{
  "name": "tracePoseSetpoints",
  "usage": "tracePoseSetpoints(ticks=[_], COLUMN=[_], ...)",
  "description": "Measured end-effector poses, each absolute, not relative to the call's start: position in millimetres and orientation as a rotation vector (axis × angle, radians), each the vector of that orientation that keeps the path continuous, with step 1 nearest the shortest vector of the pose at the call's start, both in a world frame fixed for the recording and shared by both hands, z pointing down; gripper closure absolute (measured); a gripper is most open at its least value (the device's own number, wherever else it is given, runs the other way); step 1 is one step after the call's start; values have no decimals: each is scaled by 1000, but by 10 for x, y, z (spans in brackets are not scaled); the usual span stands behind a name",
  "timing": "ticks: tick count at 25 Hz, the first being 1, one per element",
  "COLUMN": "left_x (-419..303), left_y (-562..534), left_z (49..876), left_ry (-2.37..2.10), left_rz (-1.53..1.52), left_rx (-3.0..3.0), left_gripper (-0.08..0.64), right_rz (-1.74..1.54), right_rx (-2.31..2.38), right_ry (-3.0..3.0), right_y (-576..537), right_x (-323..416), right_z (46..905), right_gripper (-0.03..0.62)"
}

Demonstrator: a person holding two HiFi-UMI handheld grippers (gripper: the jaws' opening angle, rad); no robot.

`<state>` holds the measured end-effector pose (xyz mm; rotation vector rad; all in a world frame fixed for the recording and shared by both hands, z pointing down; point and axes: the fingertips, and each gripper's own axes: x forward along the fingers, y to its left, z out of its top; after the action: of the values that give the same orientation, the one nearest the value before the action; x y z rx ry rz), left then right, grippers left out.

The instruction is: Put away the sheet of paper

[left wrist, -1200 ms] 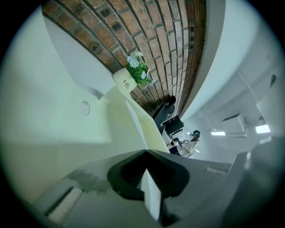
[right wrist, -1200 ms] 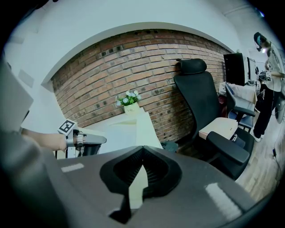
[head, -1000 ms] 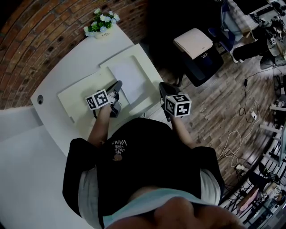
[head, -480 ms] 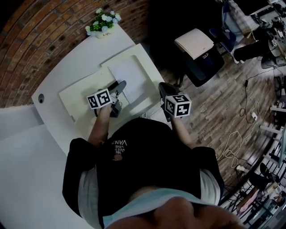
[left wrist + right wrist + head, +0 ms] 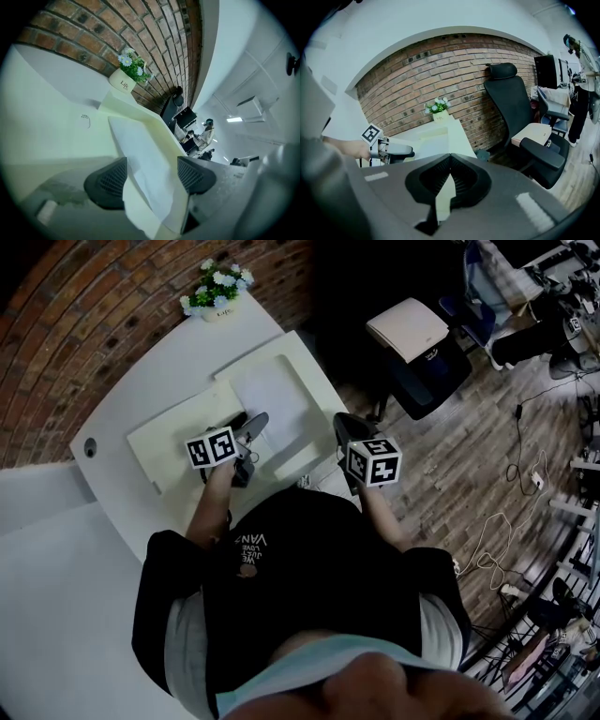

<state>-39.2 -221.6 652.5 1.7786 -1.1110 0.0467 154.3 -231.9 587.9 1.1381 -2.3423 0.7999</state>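
The left tongs (image 5: 152, 172) had just been opening and stood wide, the sheet of paper (image 5: 272, 395) lying unpinched between them on the open cream folder (image 5: 173, 442) on the surface (image 5: 141, 371), apparently delivered, while the closed right tongs (image 5: 449, 180) pinched the folder's edge.

A curved brick wall (image 5: 80, 306) is backing the white tabletop (image 5: 164, 362), while a black office chair (image 5: 433, 381) is standing on the wooden floor (image 5: 469, 465).

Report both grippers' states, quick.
Left gripper: open, jaws have just been opening; sheet of paper lies loose between them.
Right gripper: shut on the cream folder edge.
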Motion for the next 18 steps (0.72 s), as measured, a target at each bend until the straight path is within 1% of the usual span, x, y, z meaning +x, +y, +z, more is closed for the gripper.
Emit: tracePoseSetpoints(ticks=[15, 18], left_x=[-539, -558], left_y=[-2174, -2153], left_z=[6235, 6140], left_ry=[-1152, -1163], left_rz=[-47, -53], left_rx=[1893, 1935], left_gripper=[234, 283], right_rz=[776, 770], right_rx=[1145, 1146], right_ry=[-2371, -2378], right_y=[-2208, -2176], right_x=[1399, 1346], right_z=[5742, 5716], right_gripper=[592, 591])
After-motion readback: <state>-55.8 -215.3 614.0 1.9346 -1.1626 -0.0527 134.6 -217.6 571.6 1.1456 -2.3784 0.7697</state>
